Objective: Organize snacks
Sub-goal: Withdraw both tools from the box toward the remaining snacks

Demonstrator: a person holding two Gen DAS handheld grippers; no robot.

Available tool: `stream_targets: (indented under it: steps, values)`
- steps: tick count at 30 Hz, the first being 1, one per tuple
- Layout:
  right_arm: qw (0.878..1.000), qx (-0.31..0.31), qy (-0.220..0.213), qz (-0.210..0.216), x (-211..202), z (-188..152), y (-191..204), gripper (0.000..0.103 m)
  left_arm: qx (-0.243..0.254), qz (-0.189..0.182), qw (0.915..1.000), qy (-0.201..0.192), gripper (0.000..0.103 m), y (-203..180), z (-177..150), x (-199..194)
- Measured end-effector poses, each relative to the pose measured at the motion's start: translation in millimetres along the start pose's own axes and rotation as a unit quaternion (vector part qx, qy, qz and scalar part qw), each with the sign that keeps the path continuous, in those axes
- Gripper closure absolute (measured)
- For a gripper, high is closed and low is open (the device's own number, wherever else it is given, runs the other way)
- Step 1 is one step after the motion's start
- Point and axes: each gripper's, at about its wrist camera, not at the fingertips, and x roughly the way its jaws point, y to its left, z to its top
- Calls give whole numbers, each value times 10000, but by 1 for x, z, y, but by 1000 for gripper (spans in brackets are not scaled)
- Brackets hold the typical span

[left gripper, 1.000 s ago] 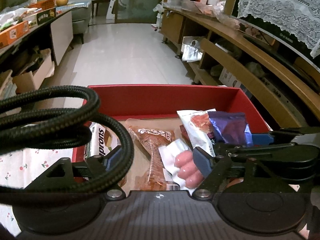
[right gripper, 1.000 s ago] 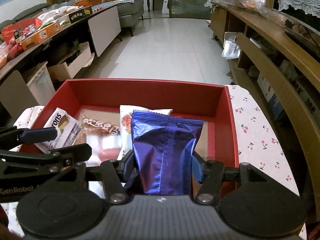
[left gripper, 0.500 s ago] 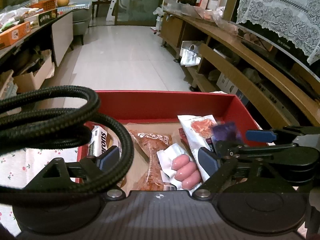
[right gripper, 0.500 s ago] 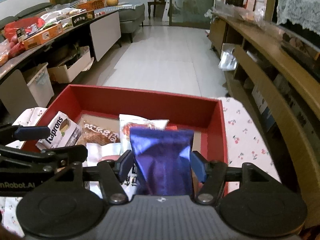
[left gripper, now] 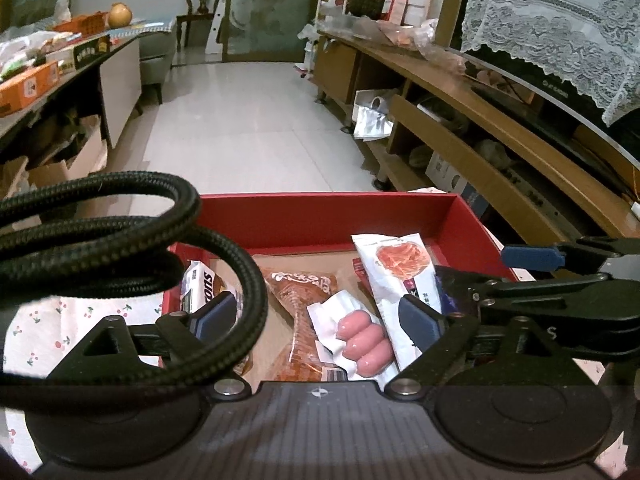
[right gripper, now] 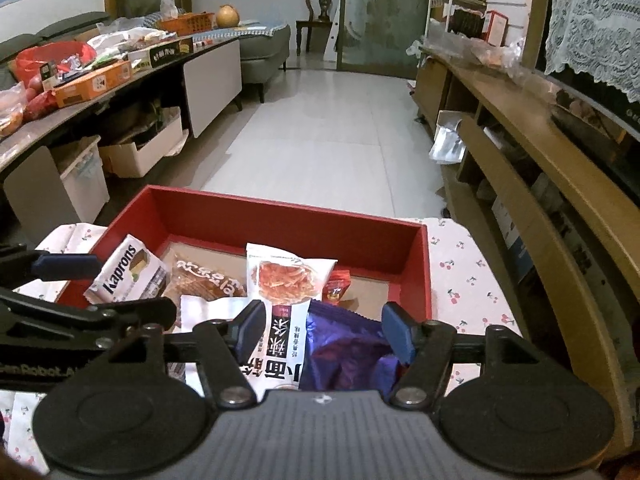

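A: Starting at the left of the frame, our left gripper [left gripper: 316,320] has just been opening; its jaws stand wide, and the sausage pack [left gripper: 362,340] lies loose between them in the red box [left gripper: 320,220].

B: Agreed. The Kaprons pack [right gripper: 126,272] leans at the box's left wall, the brown pack [right gripper: 204,280] just beside it, then the white noodle bag [right gripper: 288,280] in the middle.

A: At lower right, our right gripper [right gripper: 324,330] is wide too, and the purple bag [right gripper: 344,352] sags between its pads, seemingly let go.

B: We should lift both grippers straight up, clear of the bags, so nothing snags or tips.

A: Mind the black cable [left gripper: 120,240] at left.
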Motion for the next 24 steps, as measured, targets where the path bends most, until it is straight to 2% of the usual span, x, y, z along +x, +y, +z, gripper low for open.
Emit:
stream_targets:
  steps: [13, 19, 24]
  values:
    - [10000, 33, -55, -6, -44, -19, -1, 8, 328, -118, 9992, -181, 5, -12, -9, -31]
    - [9999, 128, 111, -30, -57, -38, -5, 7, 371, -240, 9990, -12, 3, -16, -20, -37]
    - [9987, 207, 456, -12, -58, -60, -12, 7, 534, -377, 9973, 328, 3, -21, -37, -33]
